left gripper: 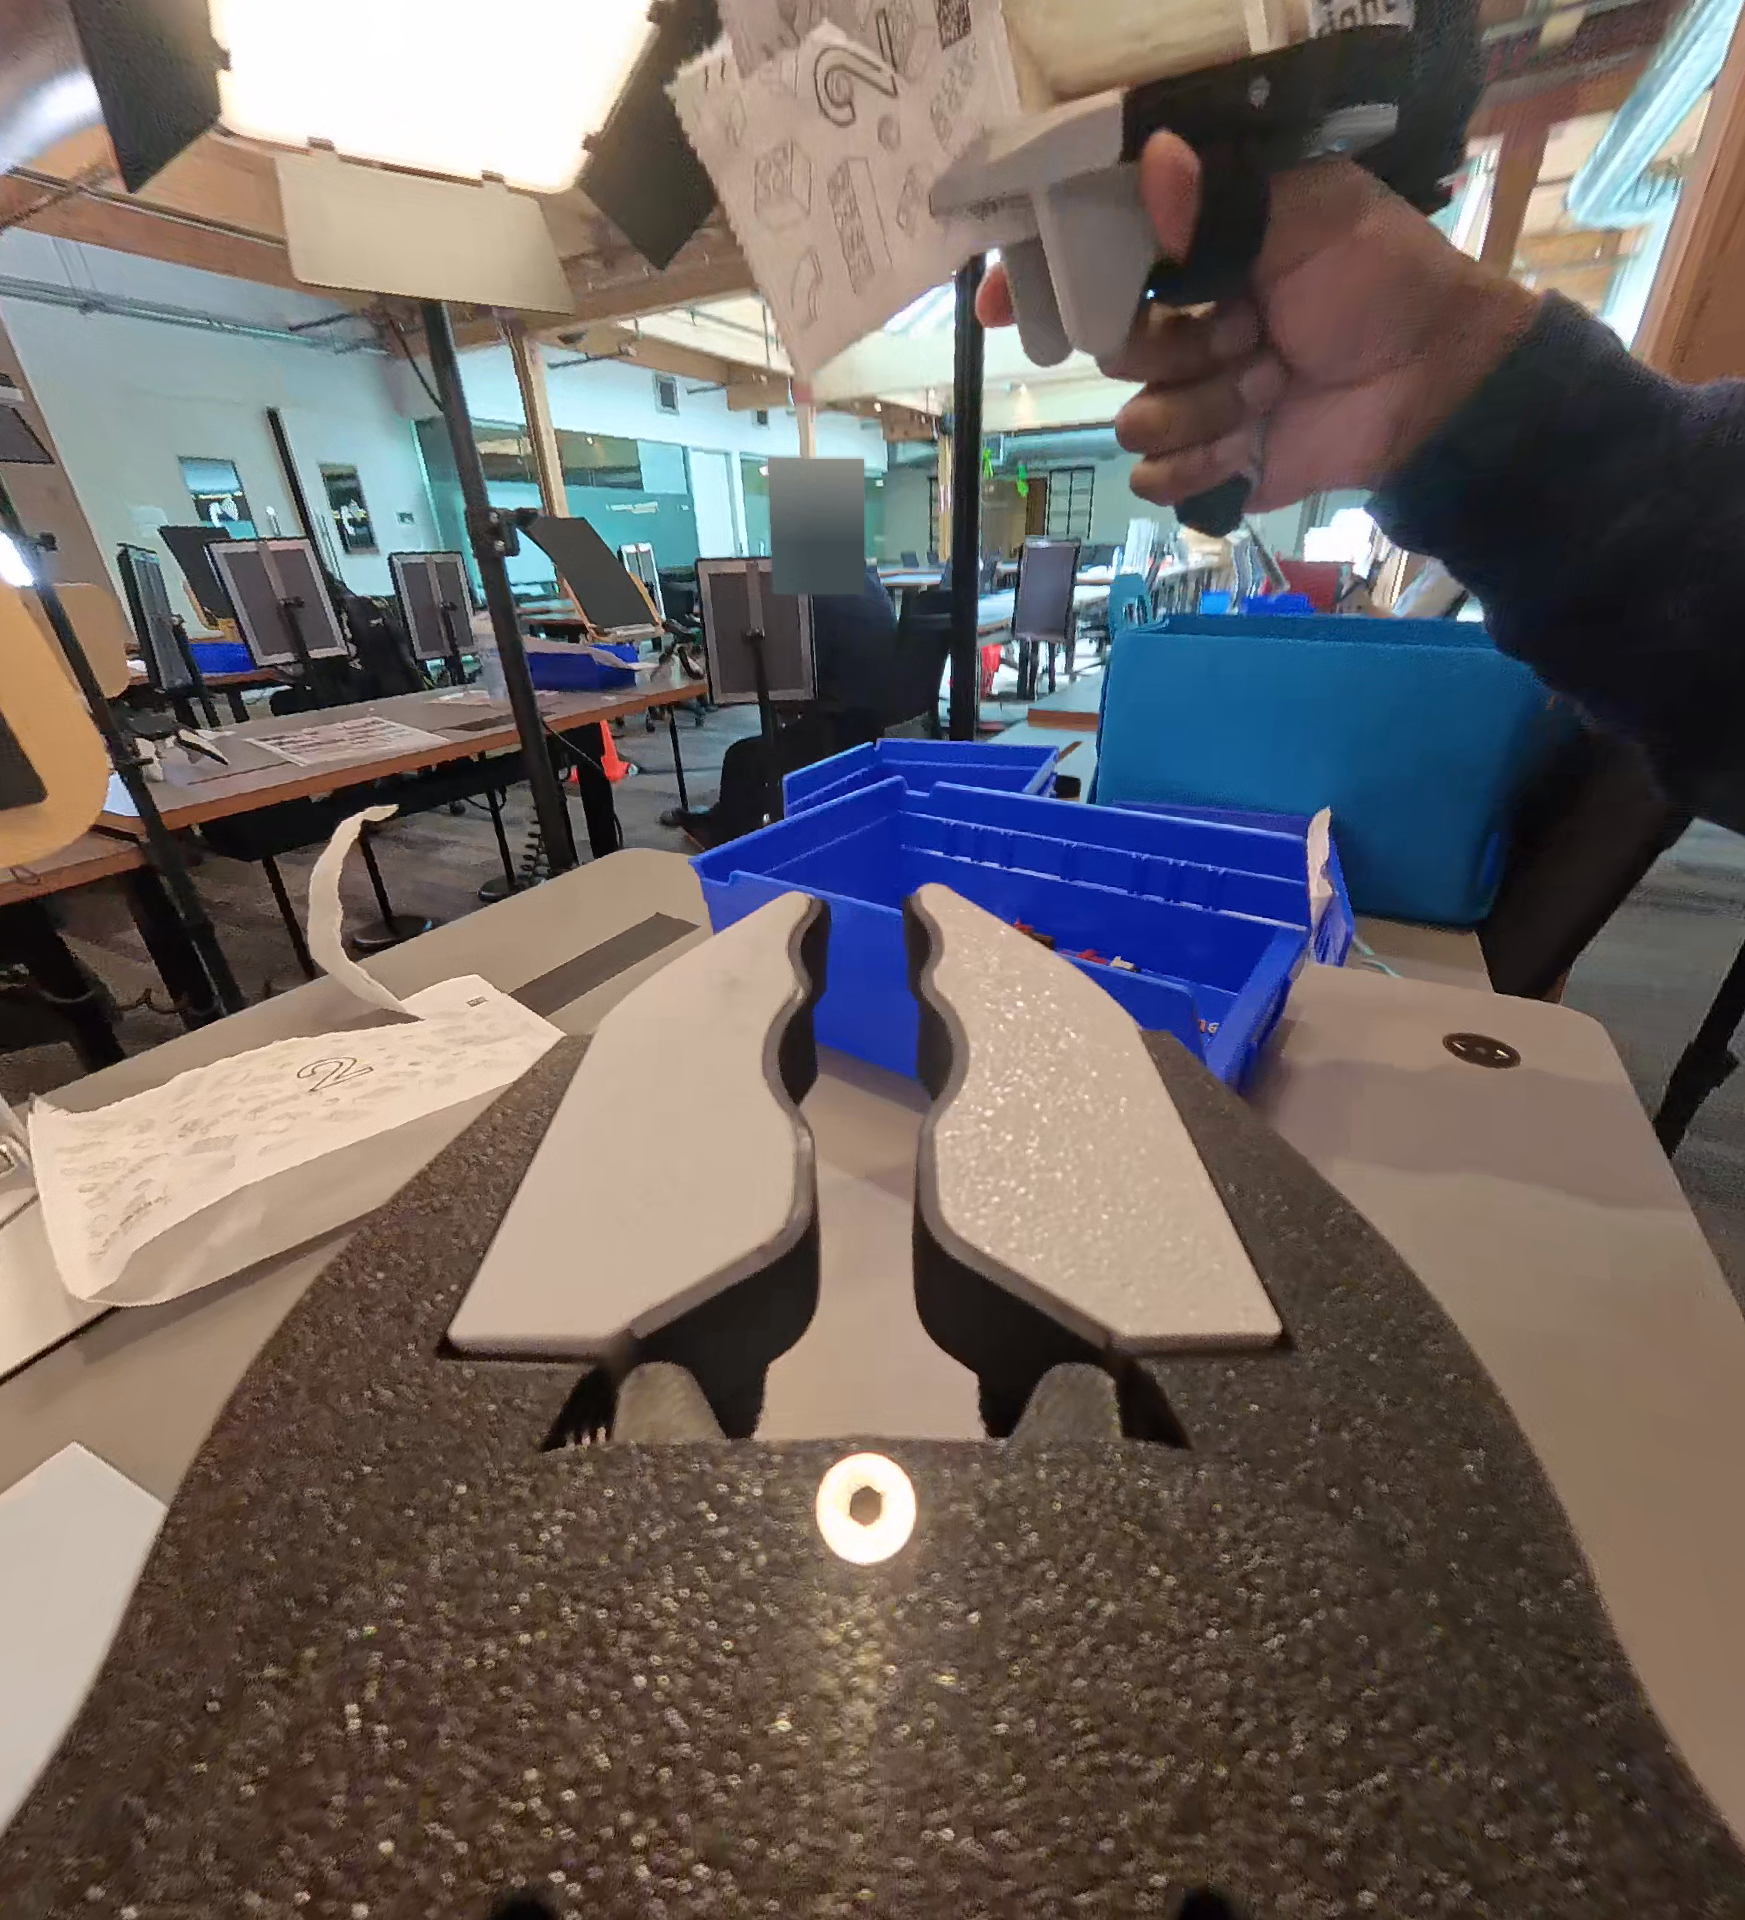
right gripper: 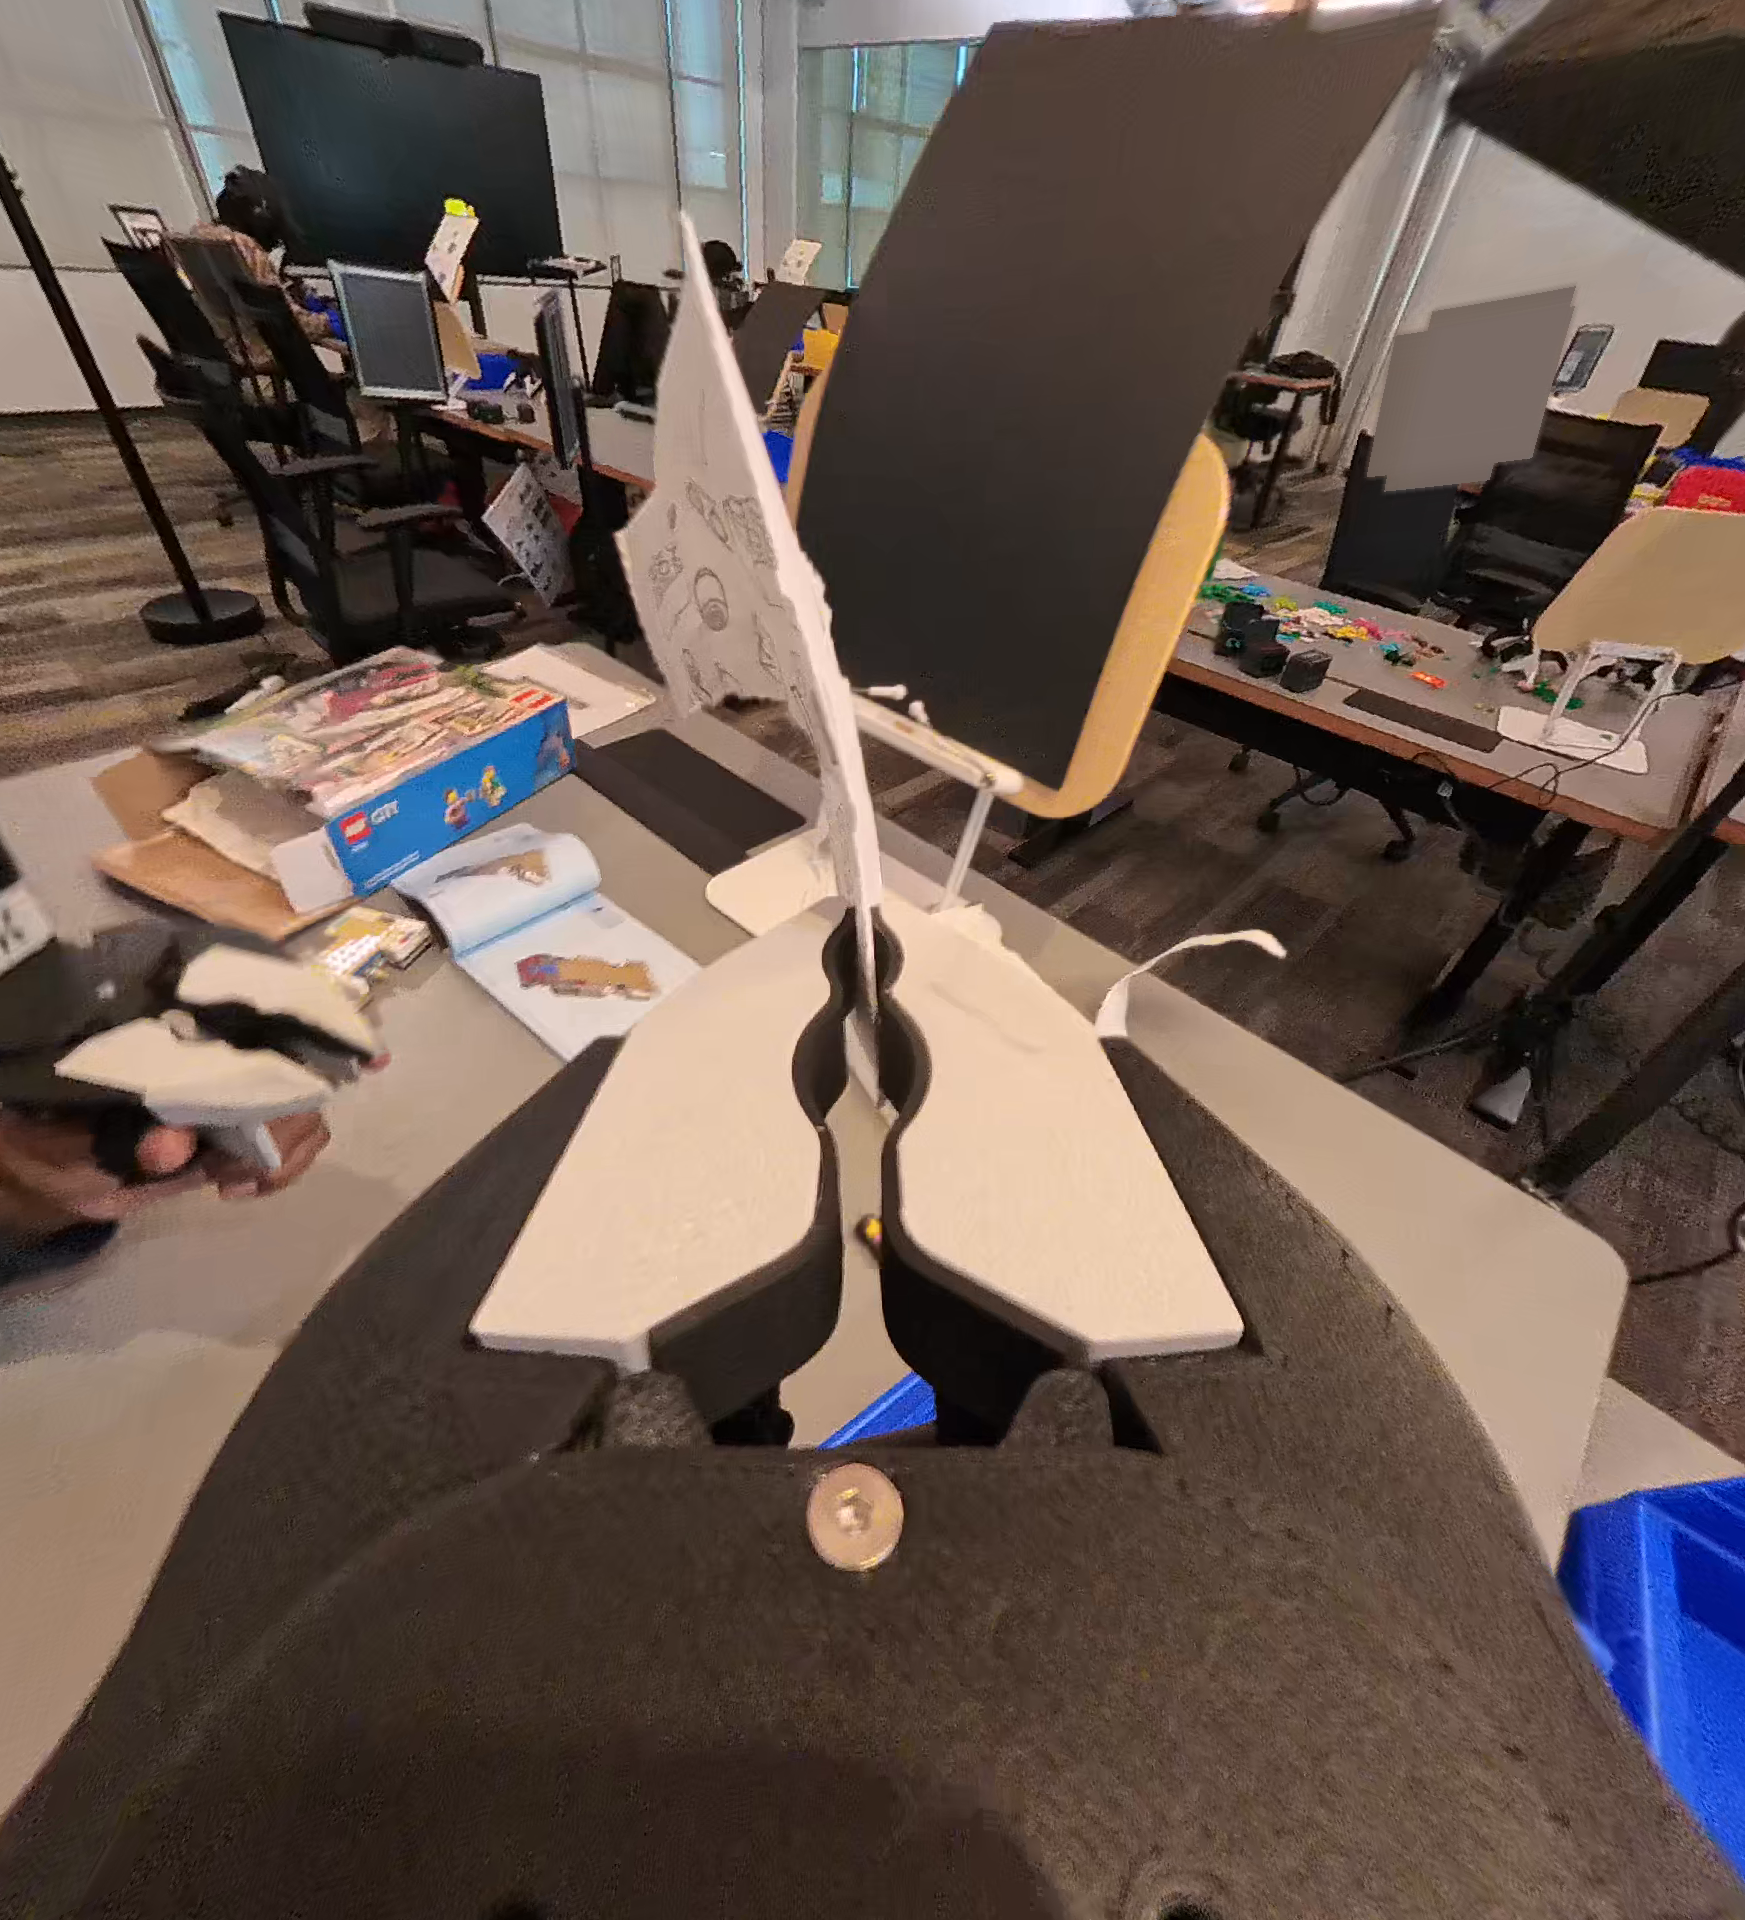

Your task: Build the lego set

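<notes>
Paper was the main thing: the right gripper (right gripper: 860,997) had its jaws pinched tight on a white printed paper bag (right gripper: 733,561), holding it up edge-on above the grey table (right gripper: 494,1060), with a toy box (right gripper: 411,769) and an open booklet (right gripper: 535,914) lying off to its left. Left gripper (left gripper: 866,925) sat low with its fingers a little apart and nothing between them, just in front of a blue bin (left gripper: 1076,883) that had what looked like a few small bricks inside, kinda hard to tell. A second printed paper bag (left gripper: 265,1122) lay flat on the table to its left.
</notes>
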### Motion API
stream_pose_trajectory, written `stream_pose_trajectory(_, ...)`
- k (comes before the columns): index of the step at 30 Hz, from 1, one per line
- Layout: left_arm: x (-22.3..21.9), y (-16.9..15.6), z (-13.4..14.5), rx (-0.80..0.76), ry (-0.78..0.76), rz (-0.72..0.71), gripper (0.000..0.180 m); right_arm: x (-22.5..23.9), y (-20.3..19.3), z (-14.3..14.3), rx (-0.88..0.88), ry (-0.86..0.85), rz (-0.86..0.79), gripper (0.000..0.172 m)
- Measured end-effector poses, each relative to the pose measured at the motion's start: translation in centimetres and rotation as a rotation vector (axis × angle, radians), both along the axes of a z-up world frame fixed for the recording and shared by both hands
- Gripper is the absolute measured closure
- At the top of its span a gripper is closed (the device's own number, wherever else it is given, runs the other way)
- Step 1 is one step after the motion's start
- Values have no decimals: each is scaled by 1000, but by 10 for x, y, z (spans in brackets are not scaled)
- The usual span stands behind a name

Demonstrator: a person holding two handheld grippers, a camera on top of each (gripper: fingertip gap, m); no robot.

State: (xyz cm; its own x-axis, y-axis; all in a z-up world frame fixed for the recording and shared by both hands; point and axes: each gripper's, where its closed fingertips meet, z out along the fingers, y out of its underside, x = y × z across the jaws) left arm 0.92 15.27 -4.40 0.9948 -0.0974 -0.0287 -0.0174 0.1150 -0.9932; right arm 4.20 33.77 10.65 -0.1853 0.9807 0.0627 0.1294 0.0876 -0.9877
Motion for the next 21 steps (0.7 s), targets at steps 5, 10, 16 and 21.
stream_pose_trajectory(5, -22, -9, -17, 62, -166, 25, 174, -19, 29, 26, -90, 11, 4, 172)
stream_pose_trajectory(10, -39, -18, -21, 43, -288, 50, 174, -47, 19, 1, 26, -74, -30, 172)
stream_pose_trajectory(16, -58, -19, -38, -24, -454, 53, 174, -136, -35, -133, 4, -521, 21, 172)
stream_pose_trajectory(21, -65, -19, -51, -46, -537, 33, 174, -217, -45, -221, -267, -694, -26, 172)
